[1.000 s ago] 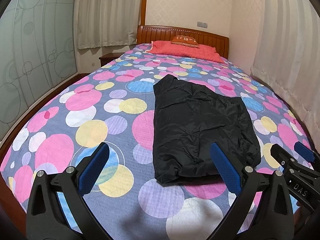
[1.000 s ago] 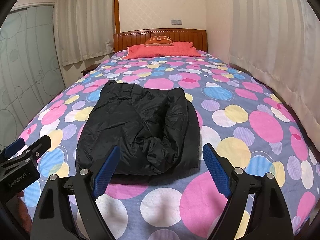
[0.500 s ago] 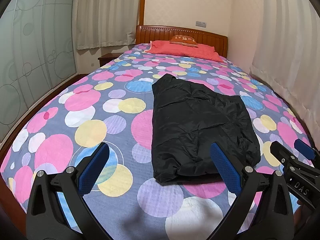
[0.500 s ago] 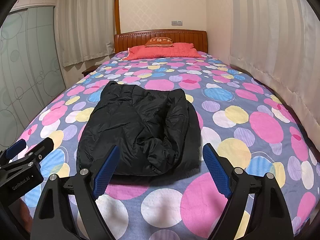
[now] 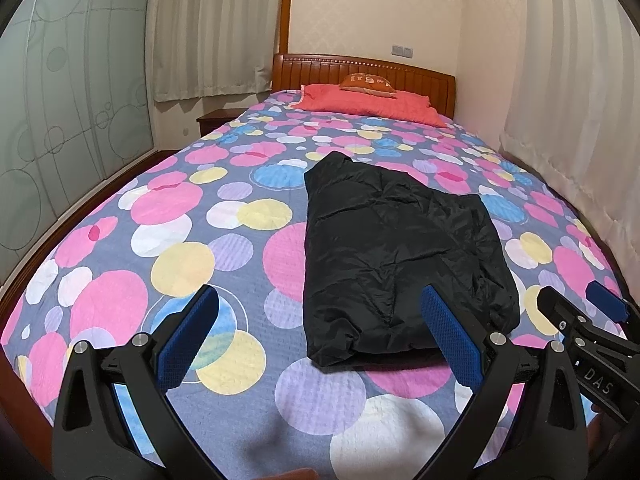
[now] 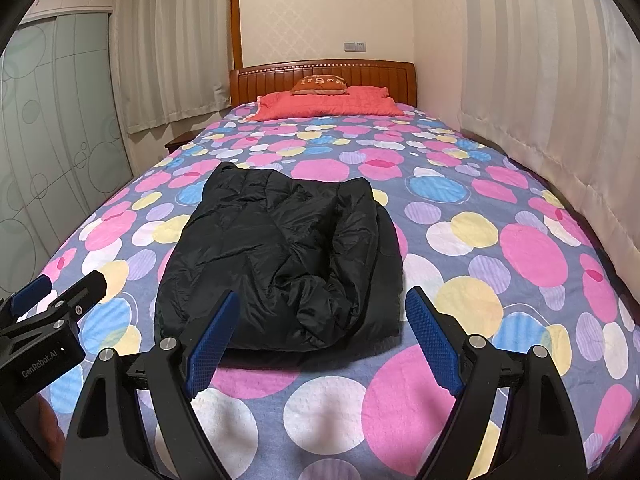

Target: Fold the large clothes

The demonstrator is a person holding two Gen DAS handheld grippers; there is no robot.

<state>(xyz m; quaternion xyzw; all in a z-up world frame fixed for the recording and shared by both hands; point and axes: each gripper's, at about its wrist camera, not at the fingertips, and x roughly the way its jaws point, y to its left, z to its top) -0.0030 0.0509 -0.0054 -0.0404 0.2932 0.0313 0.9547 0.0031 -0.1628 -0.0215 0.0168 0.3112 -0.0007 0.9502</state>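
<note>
Black jacket (image 5: 400,256) lies folded into a compact bundle on the polka-dot bedspread (image 5: 176,240), near the foot end. Left gripper (image 5: 320,320) and right gripper (image 6: 320,320) both gape wide, empty, hovering short of it. Folding looks mostly done; maybe a final tidy left.

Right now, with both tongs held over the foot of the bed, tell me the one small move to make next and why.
Probably bring both tongs forward and down to the near hem of the black jacket. The left tongs and right tongs stand open and empty, short of it, and the jacket lies in a long, loosely folded bundle on the bedspread, so another fold away from you looks due.
</note>
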